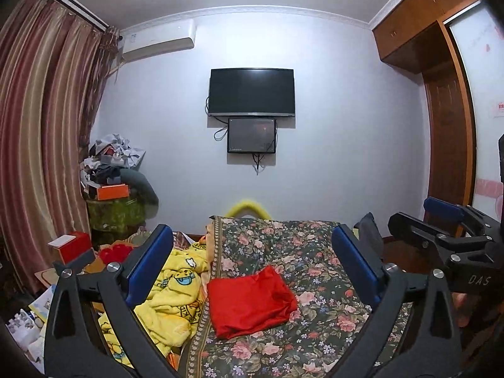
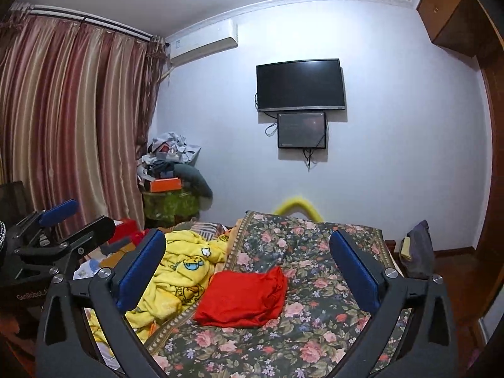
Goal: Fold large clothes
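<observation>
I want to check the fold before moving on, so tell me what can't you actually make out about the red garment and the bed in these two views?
- Red garment: what kind of clothing it is; folded layers hide its shape, both views.
- Floral bedspread: near end cut off by the bottom edge and the left gripper frame, left wrist view.
- Yellow blanket: partly hidden behind the right gripper finger, right wrist view.
- Corner pile: items too small to identify.

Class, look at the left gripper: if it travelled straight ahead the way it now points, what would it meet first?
Probably nothing nearby. The open left gripper points level, above the red cloth and the bed, so likely the far wall, though depth is unclear.
</observation>
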### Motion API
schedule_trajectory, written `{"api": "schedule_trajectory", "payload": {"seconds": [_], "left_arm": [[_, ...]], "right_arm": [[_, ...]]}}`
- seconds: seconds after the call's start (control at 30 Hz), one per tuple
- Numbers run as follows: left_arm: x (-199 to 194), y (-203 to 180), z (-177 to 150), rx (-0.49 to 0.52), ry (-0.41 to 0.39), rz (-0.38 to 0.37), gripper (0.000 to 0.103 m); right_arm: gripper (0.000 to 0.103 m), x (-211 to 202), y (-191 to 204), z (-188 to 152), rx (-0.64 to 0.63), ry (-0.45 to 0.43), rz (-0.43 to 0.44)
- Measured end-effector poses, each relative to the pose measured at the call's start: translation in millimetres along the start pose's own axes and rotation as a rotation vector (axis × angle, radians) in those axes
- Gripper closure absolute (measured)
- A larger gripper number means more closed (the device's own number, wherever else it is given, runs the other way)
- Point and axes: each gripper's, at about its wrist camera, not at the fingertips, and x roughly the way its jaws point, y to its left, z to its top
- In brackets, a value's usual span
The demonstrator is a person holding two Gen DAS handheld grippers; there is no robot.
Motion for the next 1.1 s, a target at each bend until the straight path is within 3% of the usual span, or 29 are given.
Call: {"api": "schedule_trajectory", "payload": {"seconds": [1.1], "left_arm": [[15, 2, -11, -0.004, 0.043, -0.007, 0.001]], "right_arm": [[0.000, -5, -16, -9, 0.054, 0.042, -0.007]]}}
